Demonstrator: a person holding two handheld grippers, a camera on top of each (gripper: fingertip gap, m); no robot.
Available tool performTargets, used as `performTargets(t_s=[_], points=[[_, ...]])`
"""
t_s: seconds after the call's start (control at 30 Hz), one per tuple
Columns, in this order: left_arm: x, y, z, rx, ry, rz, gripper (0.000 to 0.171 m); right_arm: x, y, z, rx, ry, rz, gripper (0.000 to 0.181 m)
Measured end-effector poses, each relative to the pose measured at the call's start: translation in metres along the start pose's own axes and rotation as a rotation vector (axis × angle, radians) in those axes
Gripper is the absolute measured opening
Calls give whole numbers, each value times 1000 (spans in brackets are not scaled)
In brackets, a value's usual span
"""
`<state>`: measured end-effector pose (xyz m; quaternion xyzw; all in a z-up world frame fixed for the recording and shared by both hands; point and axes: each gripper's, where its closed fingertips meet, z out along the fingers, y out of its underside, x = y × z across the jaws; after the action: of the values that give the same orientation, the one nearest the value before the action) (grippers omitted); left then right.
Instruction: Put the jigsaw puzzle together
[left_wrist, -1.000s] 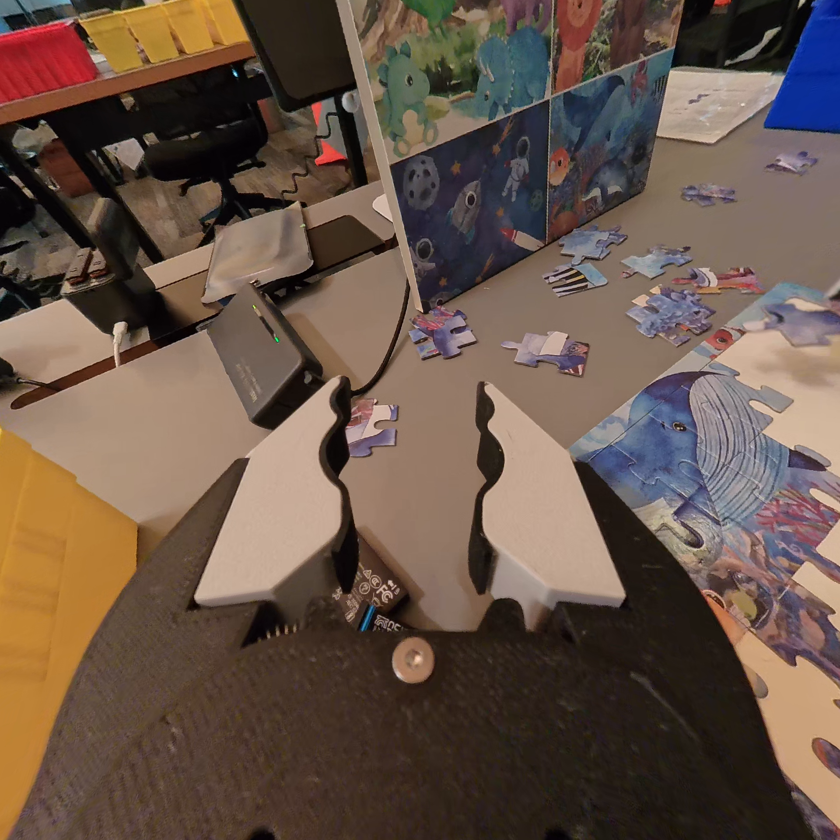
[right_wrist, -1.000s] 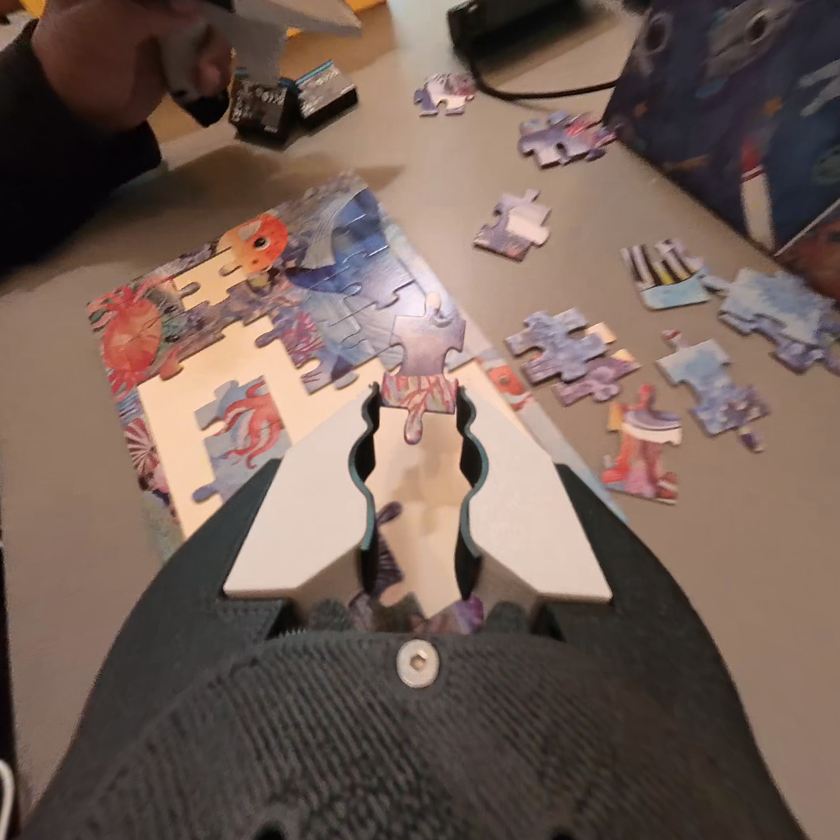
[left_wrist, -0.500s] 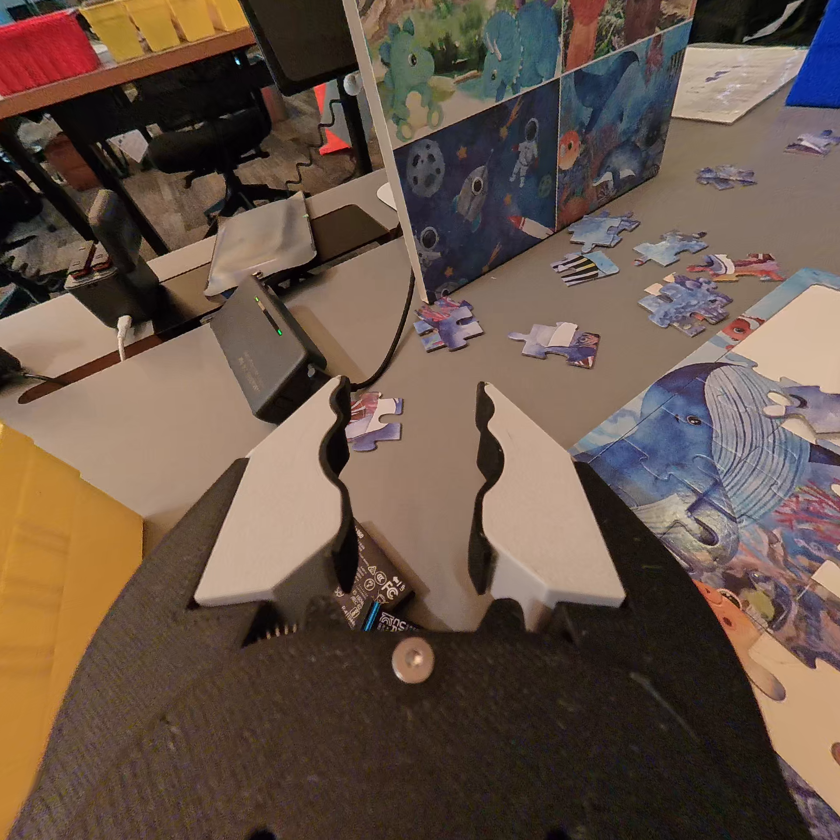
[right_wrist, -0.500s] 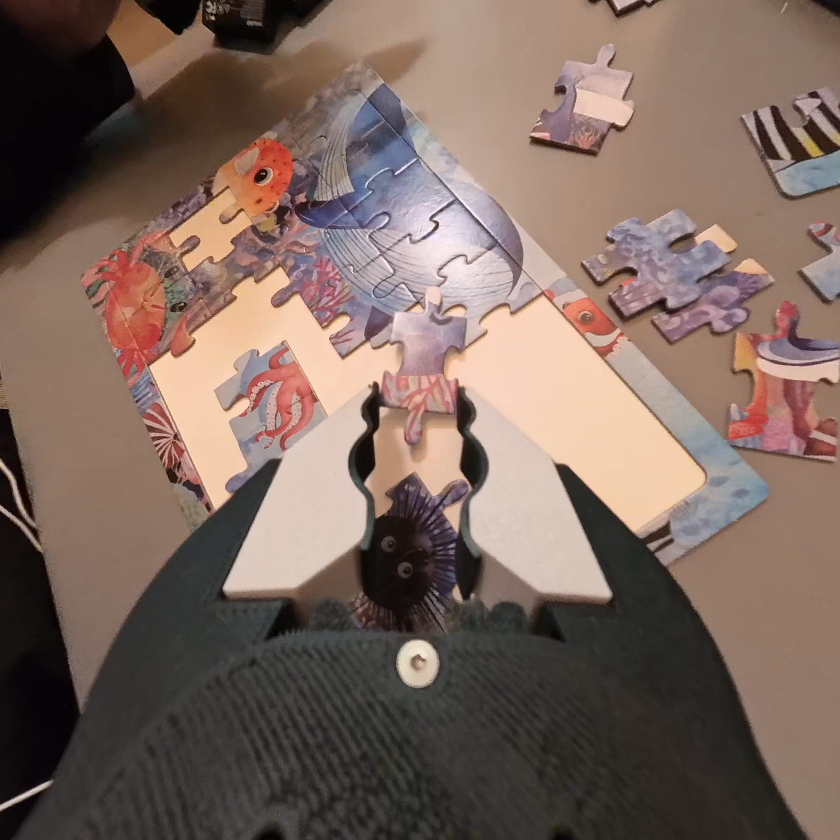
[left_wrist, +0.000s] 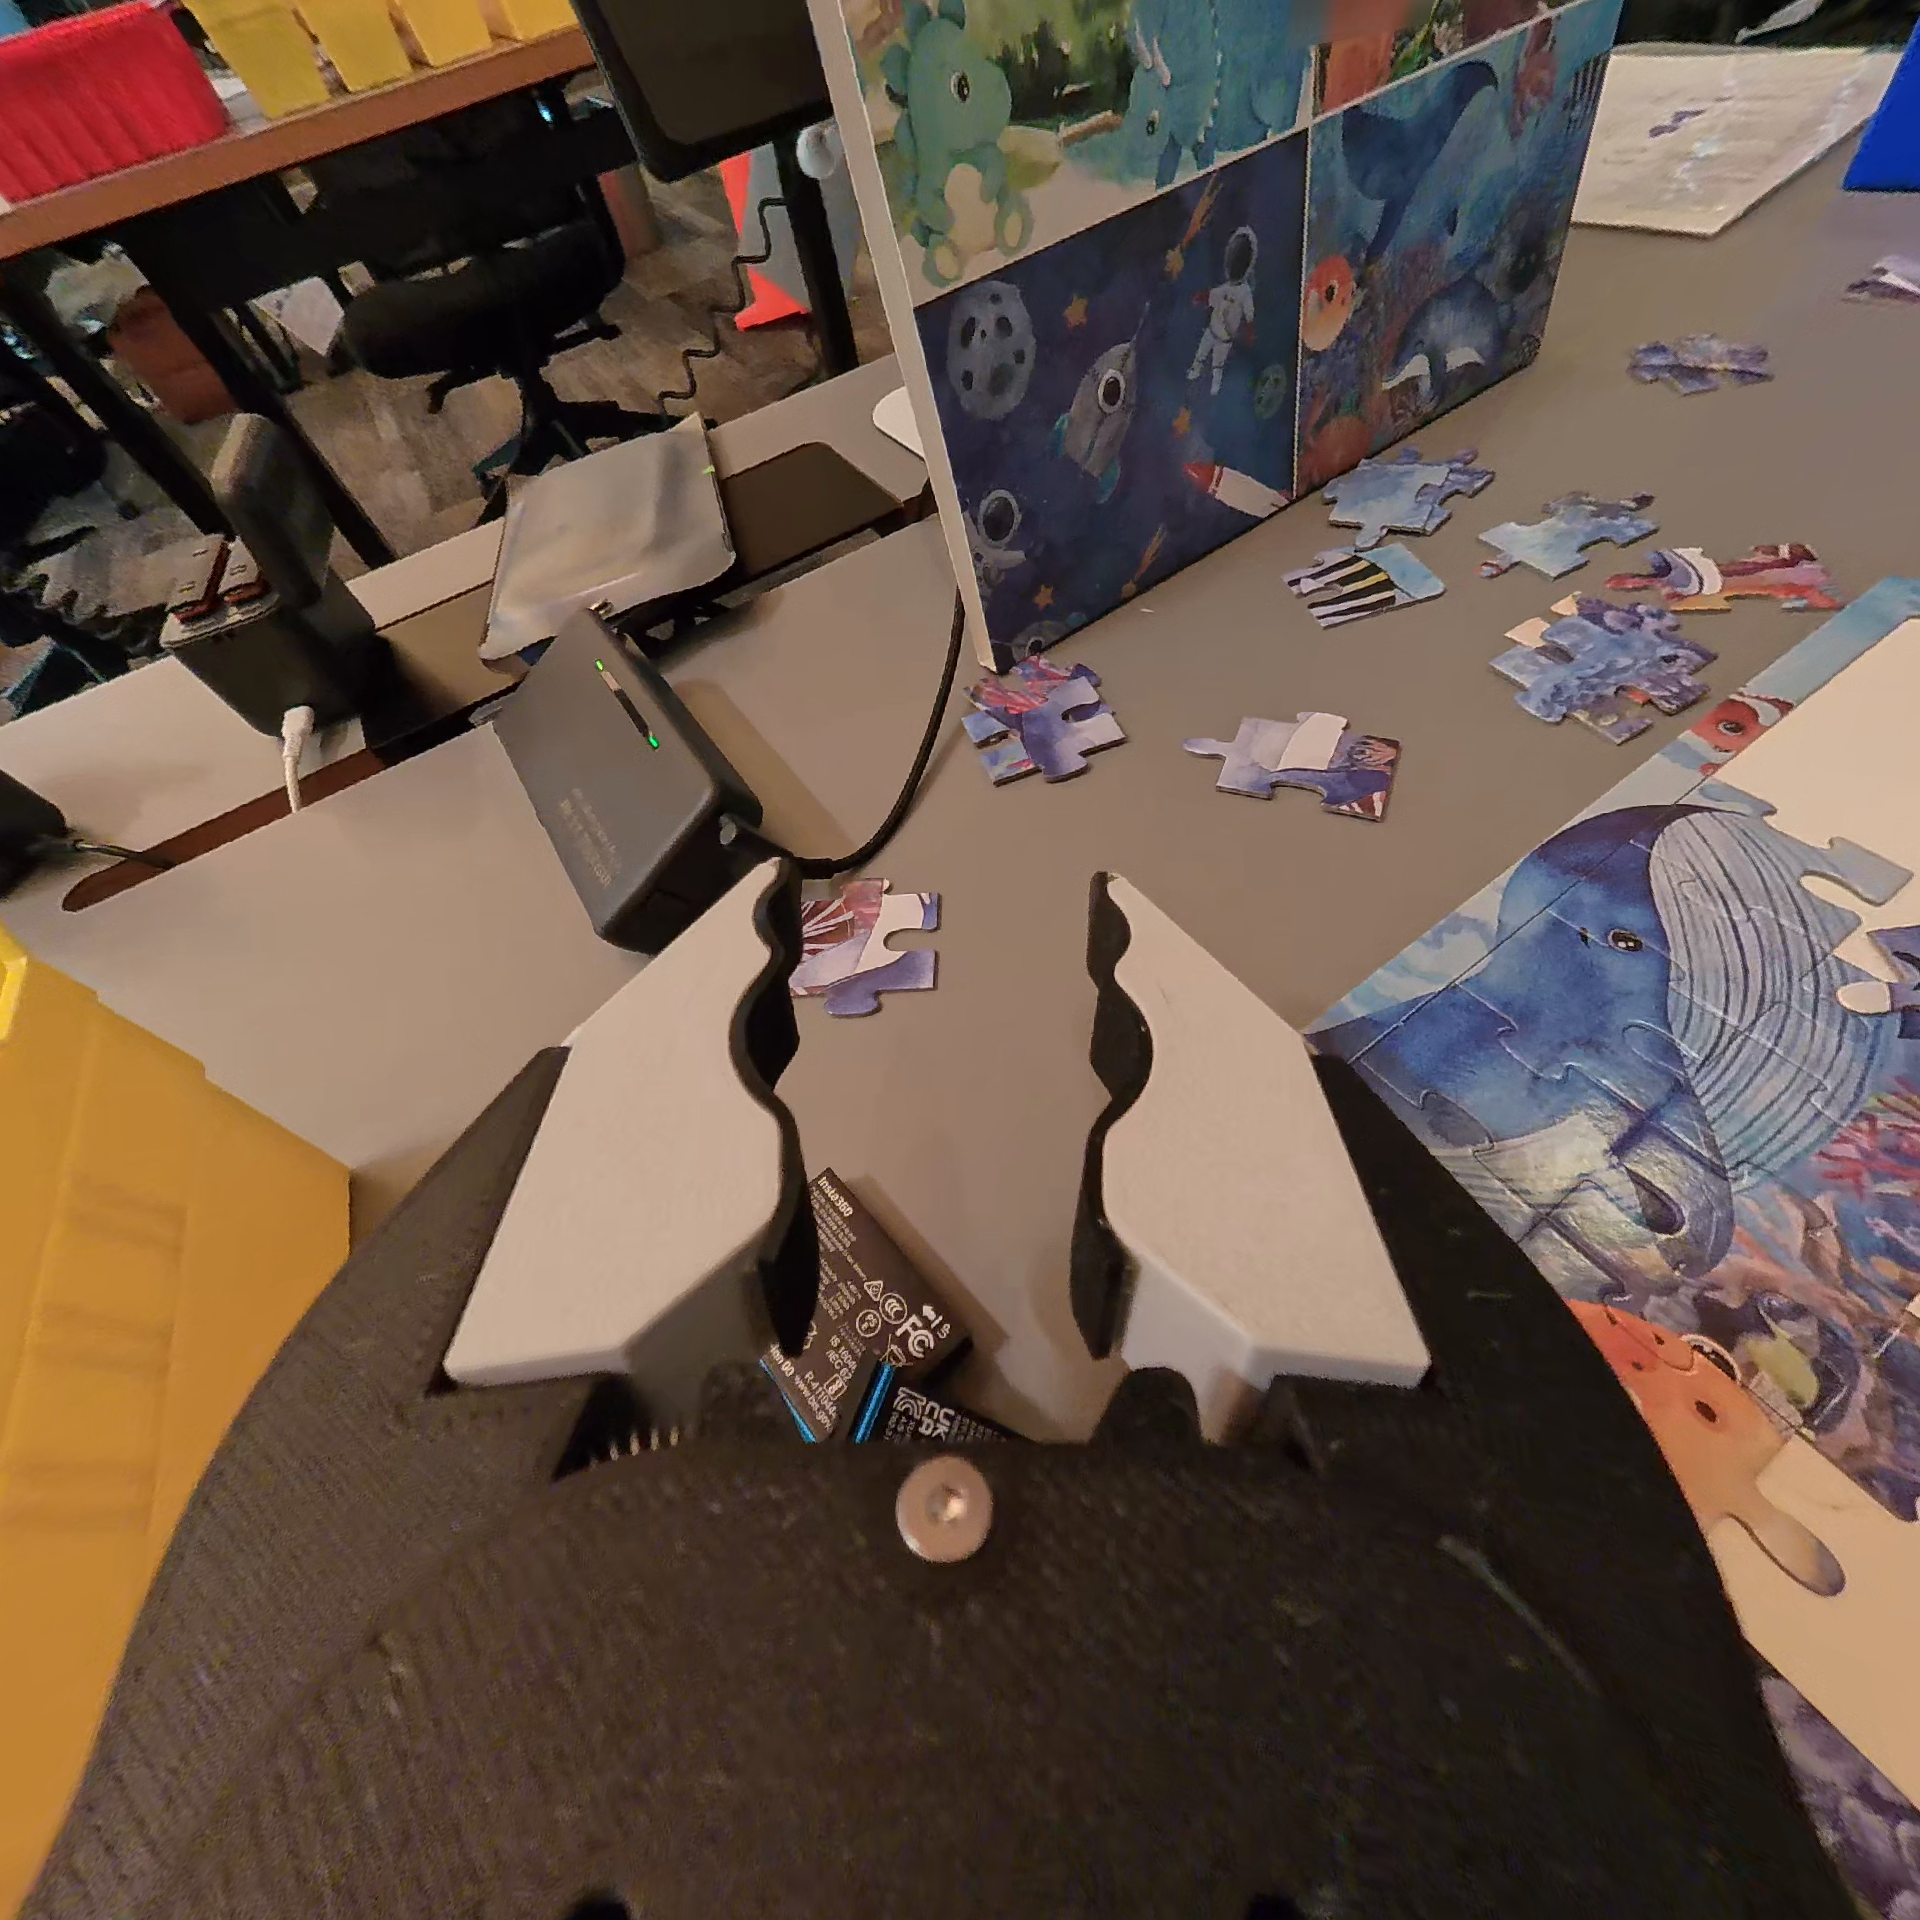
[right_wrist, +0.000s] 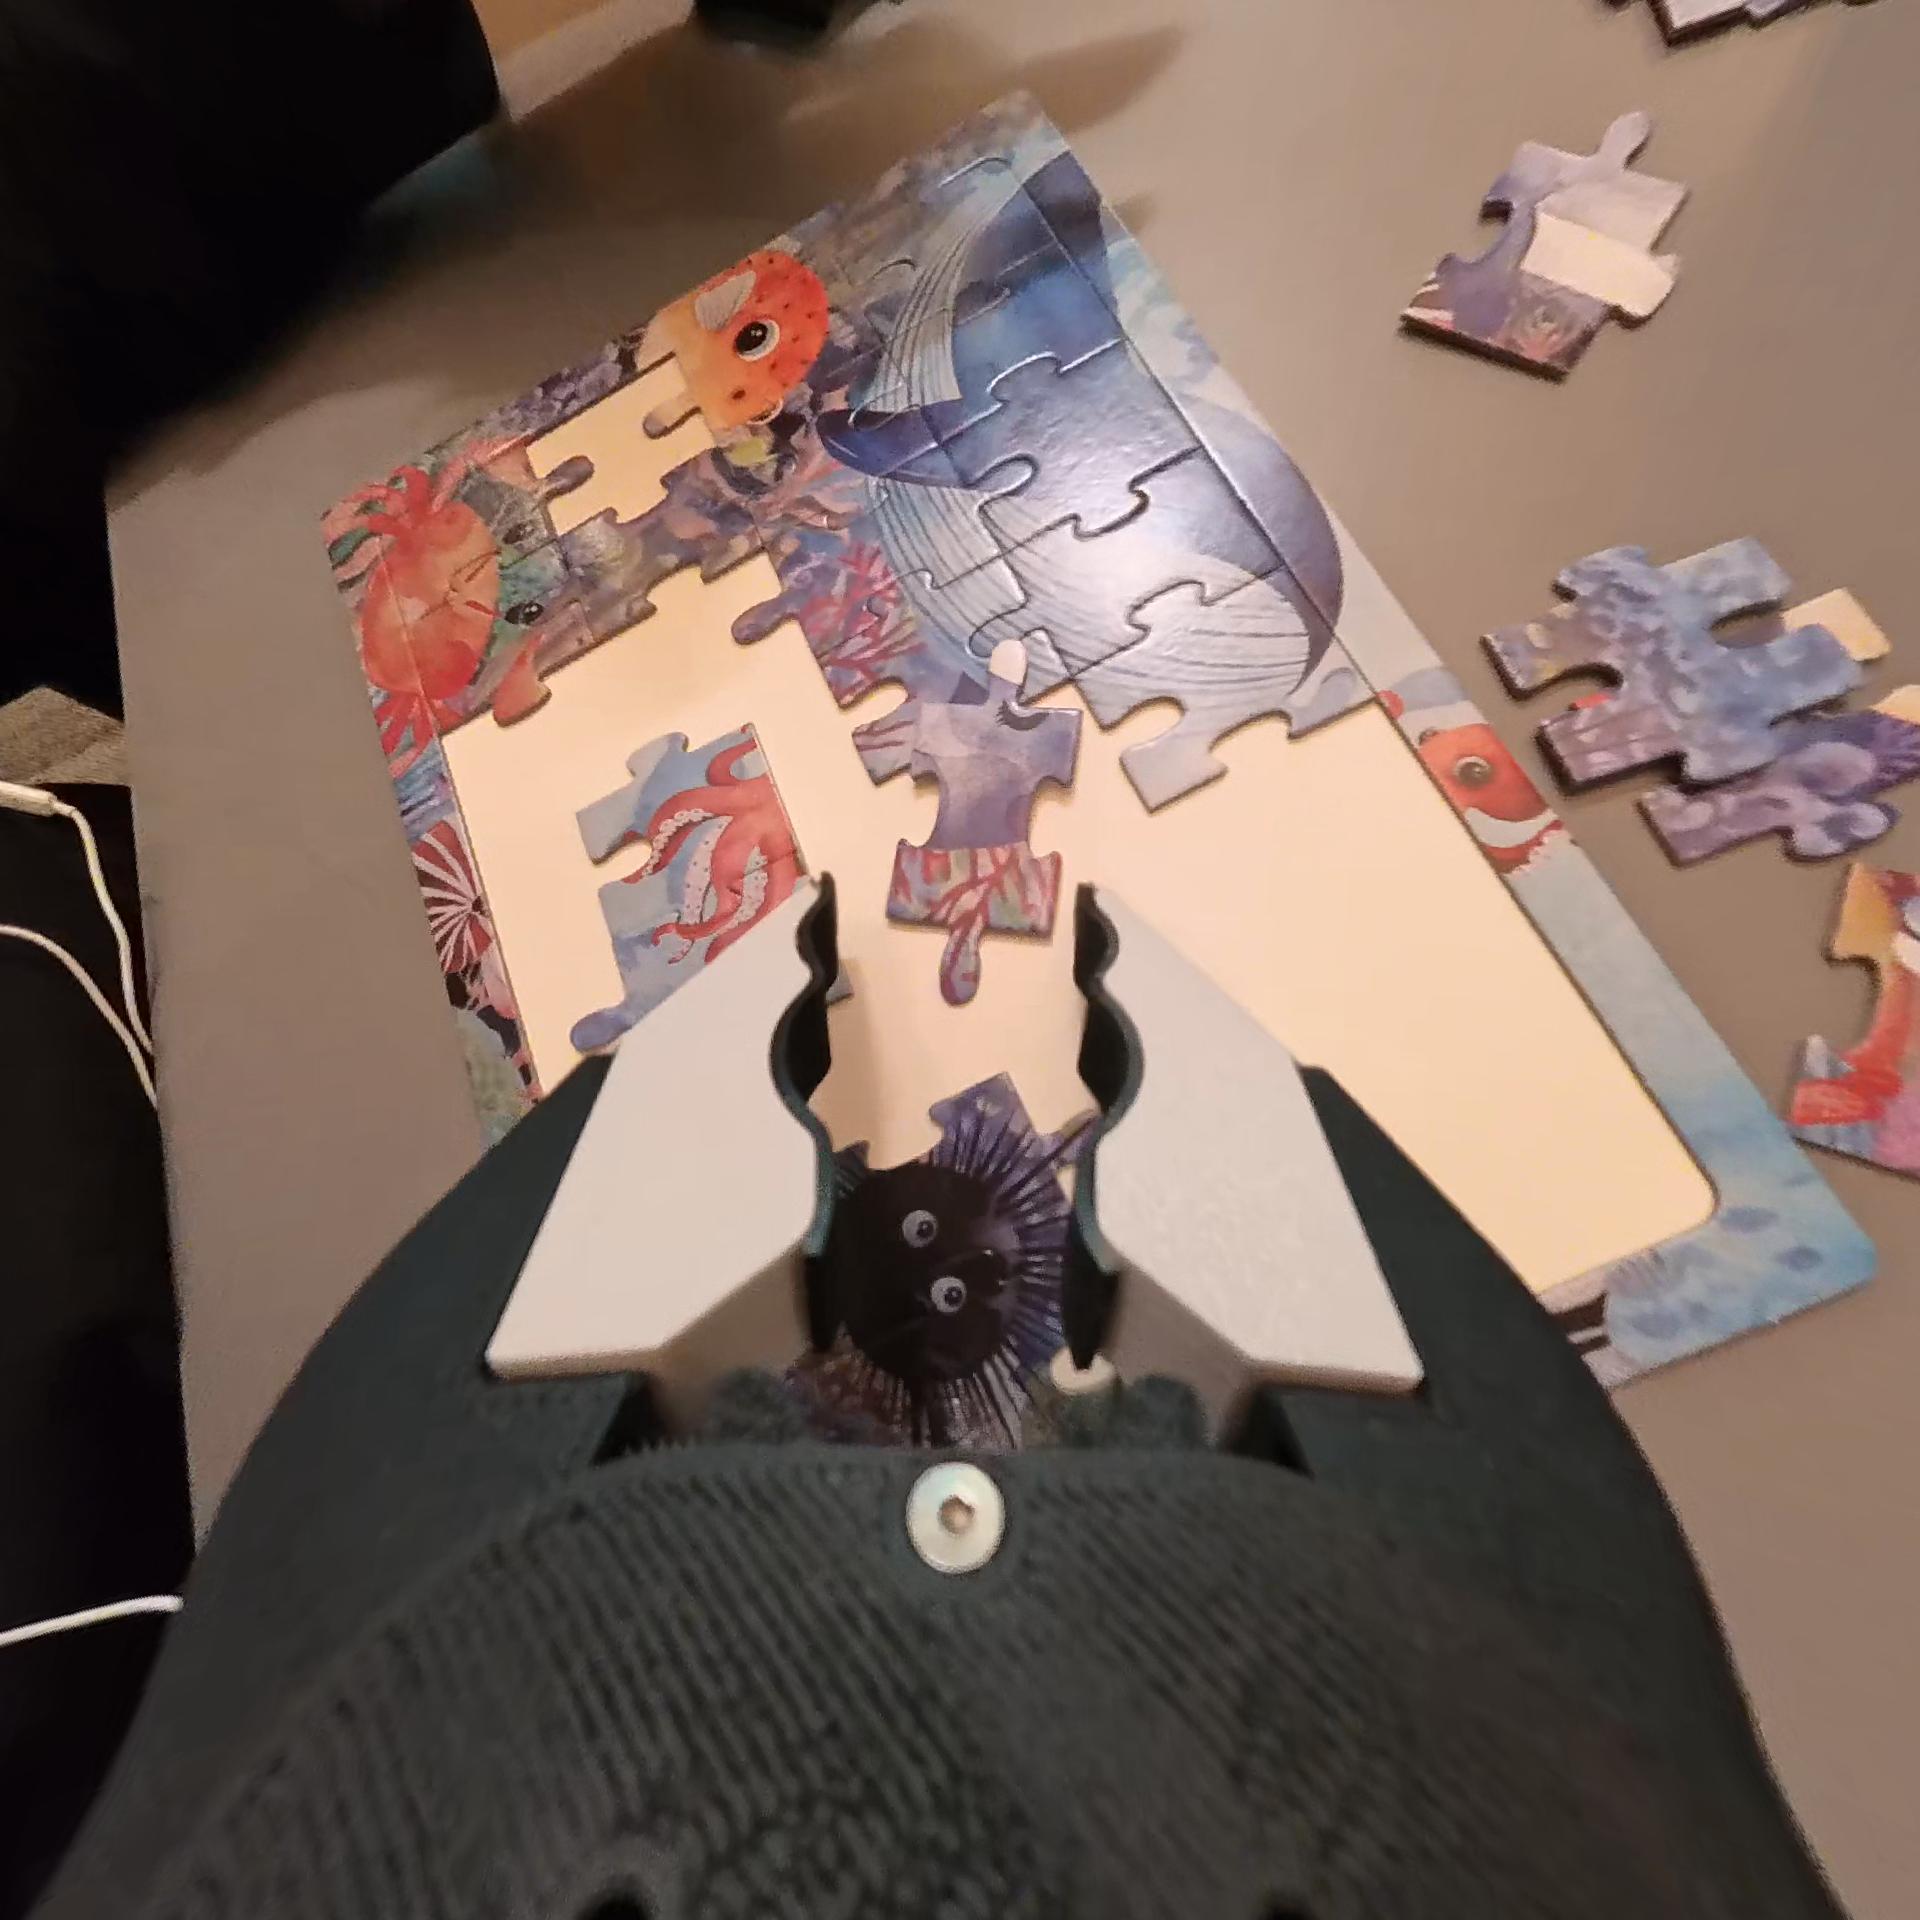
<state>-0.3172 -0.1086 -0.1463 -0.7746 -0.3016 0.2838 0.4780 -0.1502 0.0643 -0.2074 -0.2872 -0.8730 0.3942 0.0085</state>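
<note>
We see coral piece (right_wrist: 977, 831) lying on bare tray (right_wrist: 1299, 935) beside whale section (right_wrist: 1122, 520), maybe not seated. Our right gripper (right_wrist: 954, 914) spread, just behind it. Left gripper (left_wrist: 940, 883) spread, empty, above grey table (left_wrist: 1039, 831).

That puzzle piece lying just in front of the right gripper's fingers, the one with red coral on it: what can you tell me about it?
The coral piece is flat printed cardboard, blue-purple above and red coral below, with a pale knob at its far end and a drooping tab nearest the right gripper. It lies flat on the cream bare part of the puzzle tray, just below the whale section. The open fingers are not gripping it. Whether it is fully seated is unclear.
</note>
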Motion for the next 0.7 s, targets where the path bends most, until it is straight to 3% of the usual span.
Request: performTargets(t_s=[0.43,0.7], points=[[1,-2,-1,7,1,6,53,-18,-2,-7,24,-137,-15,26],[4,-3,-1,10,11,5,53,-7,-14,-1,68,13,-88,41]])
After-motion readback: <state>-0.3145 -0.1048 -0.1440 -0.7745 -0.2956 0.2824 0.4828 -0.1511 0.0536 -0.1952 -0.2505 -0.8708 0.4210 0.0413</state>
